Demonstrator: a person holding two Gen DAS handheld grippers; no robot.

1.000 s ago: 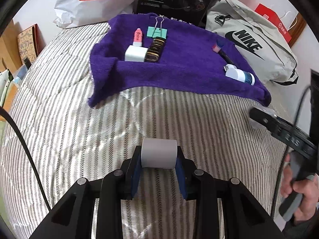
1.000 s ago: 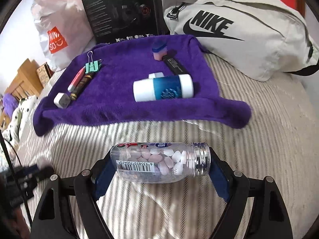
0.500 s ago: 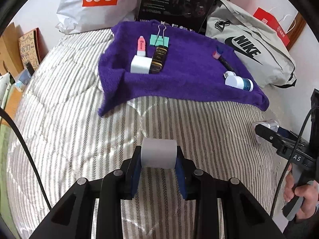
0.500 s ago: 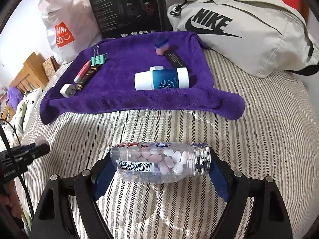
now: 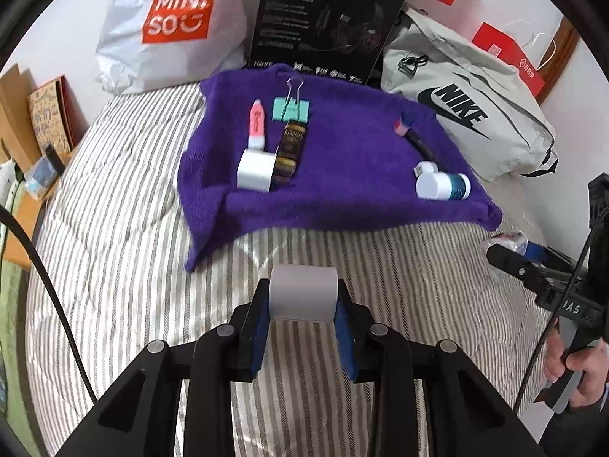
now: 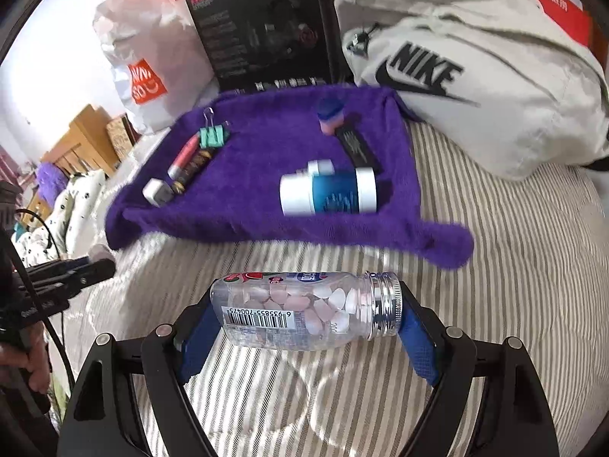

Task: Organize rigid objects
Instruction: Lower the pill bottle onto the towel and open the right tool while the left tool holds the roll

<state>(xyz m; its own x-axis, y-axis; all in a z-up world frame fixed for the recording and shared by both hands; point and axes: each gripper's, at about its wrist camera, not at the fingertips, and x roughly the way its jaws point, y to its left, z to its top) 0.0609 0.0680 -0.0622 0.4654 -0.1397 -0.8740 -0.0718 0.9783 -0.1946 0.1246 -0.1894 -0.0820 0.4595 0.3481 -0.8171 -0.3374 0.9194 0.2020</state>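
- The left gripper [image 5: 302, 306] has its jaws clamped on a grey roll [image 5: 303, 292], above the striped bed [image 5: 114, 228].
- The right gripper [image 6: 308, 327] has its jaws clamped on a clear pill bottle [image 6: 304, 310], which lies sideways with the silver cap to the right.
- Beyond both lies a purple towel [image 5: 342, 175] on the bed.
- On the towel: a white block [image 5: 254, 170] at its left, a blue-and-white bottle [image 6: 327, 190] at its right, a teal binder clip [image 5: 291, 108] at its far side.
- Behind the towel stand a black box [image 5: 327, 19], a white shopping bag [image 5: 167, 26] and a grey Nike bag [image 5: 468, 114].
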